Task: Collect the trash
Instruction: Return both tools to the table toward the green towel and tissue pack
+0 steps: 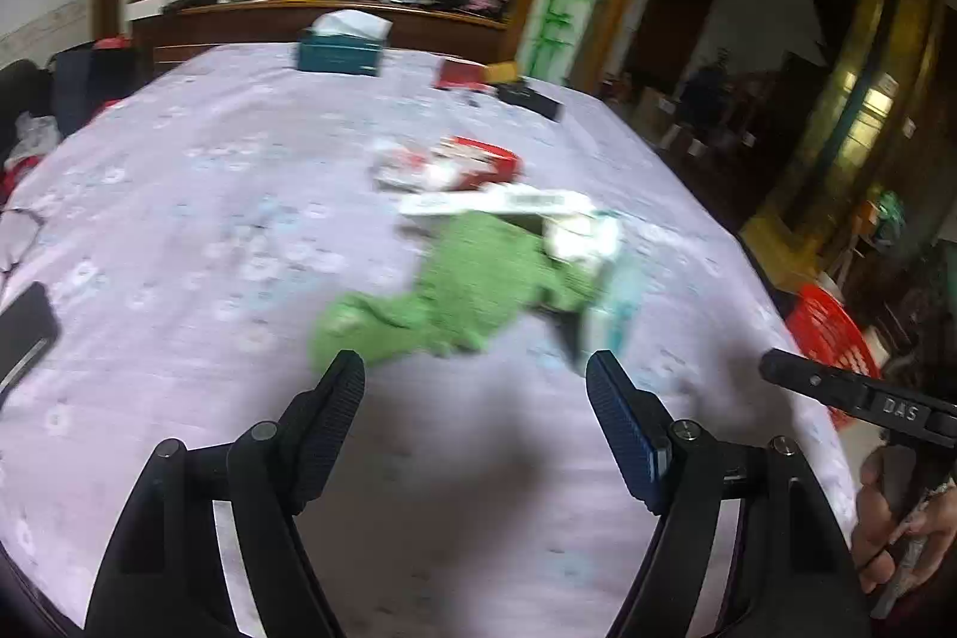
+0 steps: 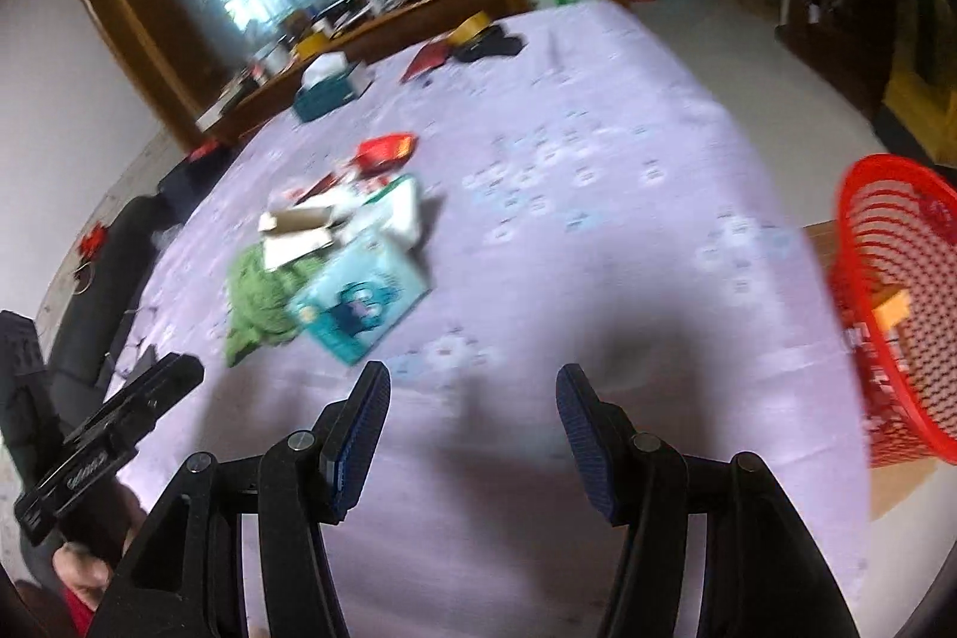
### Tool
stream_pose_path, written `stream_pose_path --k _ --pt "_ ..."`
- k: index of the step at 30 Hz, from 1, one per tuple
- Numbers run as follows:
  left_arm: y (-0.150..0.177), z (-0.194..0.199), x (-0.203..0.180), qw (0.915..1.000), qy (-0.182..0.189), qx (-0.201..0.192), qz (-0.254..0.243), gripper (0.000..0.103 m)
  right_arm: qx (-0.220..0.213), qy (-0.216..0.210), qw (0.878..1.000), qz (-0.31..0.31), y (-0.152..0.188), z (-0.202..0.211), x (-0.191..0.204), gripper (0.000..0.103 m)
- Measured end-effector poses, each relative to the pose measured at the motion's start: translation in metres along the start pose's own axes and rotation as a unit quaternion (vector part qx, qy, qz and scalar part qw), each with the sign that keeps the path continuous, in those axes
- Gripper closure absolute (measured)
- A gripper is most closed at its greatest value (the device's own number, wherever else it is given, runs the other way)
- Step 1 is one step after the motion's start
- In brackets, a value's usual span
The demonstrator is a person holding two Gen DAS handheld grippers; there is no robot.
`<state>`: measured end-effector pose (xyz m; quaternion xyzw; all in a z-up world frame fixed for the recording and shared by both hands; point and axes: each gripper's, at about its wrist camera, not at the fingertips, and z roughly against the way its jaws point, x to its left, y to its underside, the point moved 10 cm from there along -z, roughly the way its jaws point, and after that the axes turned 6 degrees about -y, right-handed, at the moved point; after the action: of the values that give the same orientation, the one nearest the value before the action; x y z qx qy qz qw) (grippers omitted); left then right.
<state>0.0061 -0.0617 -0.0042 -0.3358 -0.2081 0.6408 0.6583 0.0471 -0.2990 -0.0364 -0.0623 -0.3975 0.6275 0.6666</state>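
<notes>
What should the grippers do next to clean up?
Probably move the left gripper forward to the green cloth. Both grippers are open and empty, the trash pile lies just ahead of it, and the red basket waits off the table's right edge.

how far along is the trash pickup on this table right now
Barely started. The red basket holds what looks like an orange-yellow item. Nothing is in hand: the left gripper and right gripper are both open. The pile remains: green cloth, teal box, red wrappers.
</notes>
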Motion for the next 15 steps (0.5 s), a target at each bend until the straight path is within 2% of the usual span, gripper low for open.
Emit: stream_pose_path --k 3,7,12,15 --pt "-0.009 0.002 0.023 0.9997 -0.014 -0.009 0.017 0.028 0.011 -0.006 1.0 0.01 -0.006 -0.015 0.014 0.041" --pt "-0.023 -0.006 0.035 0.9995 -0.015 0.001 0.027 0.028 0.035 -0.017 0.999 0.013 -0.014 -0.044 0.038 0.038" --pt "-0.031 -0.005 0.047 0.9991 -0.014 -0.008 0.039 0.028 0.046 -0.006 0.999 0.011 -0.027 -0.077 0.062 0.032" --pt "-0.033 -0.007 0.051 0.999 -0.019 -0.009 0.039 0.028 0.04 0.026 0.998 0.039 -0.031 -0.088 0.073 0.03"
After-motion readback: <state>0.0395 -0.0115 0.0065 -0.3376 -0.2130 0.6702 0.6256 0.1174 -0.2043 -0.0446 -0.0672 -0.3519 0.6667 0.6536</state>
